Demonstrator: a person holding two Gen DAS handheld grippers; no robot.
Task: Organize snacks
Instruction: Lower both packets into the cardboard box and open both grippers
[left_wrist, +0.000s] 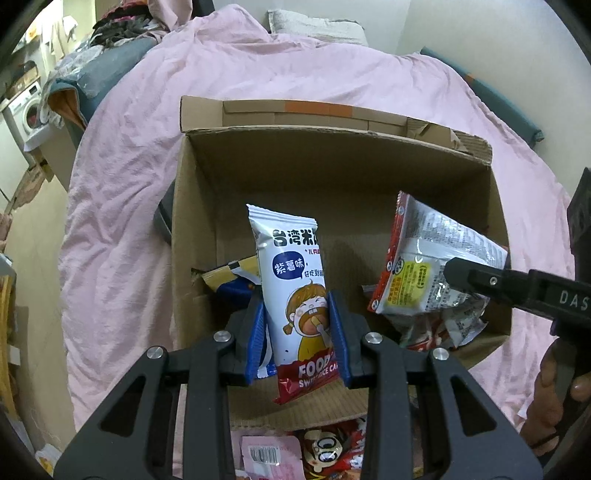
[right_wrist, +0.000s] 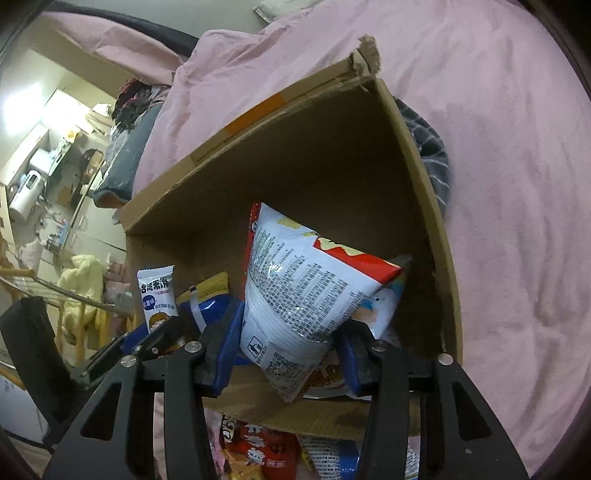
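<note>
An open cardboard box (left_wrist: 332, 173) stands on a pink bed; it also shows in the right wrist view (right_wrist: 332, 155). My left gripper (left_wrist: 297, 325) is shut on a white rice-cake snack pack (left_wrist: 291, 280) with a cartoon girl, held upright over the box's near edge. The pack also shows in the right wrist view (right_wrist: 157, 295). My right gripper (right_wrist: 288, 343) is shut on a white and red snack bag (right_wrist: 306, 288), held over the box's right side. That bag shows in the left wrist view (left_wrist: 424, 269), with the right gripper (left_wrist: 458, 273) on it.
A yellow and blue pack (left_wrist: 236, 277) and crumpled packs (left_wrist: 443, 325) lie in the box. More snack packs (left_wrist: 325, 450) lie on the bed (left_wrist: 147, 184) before the box, also in the right wrist view (right_wrist: 258, 450). A grey striped cloth (right_wrist: 432, 155) lies right of the box.
</note>
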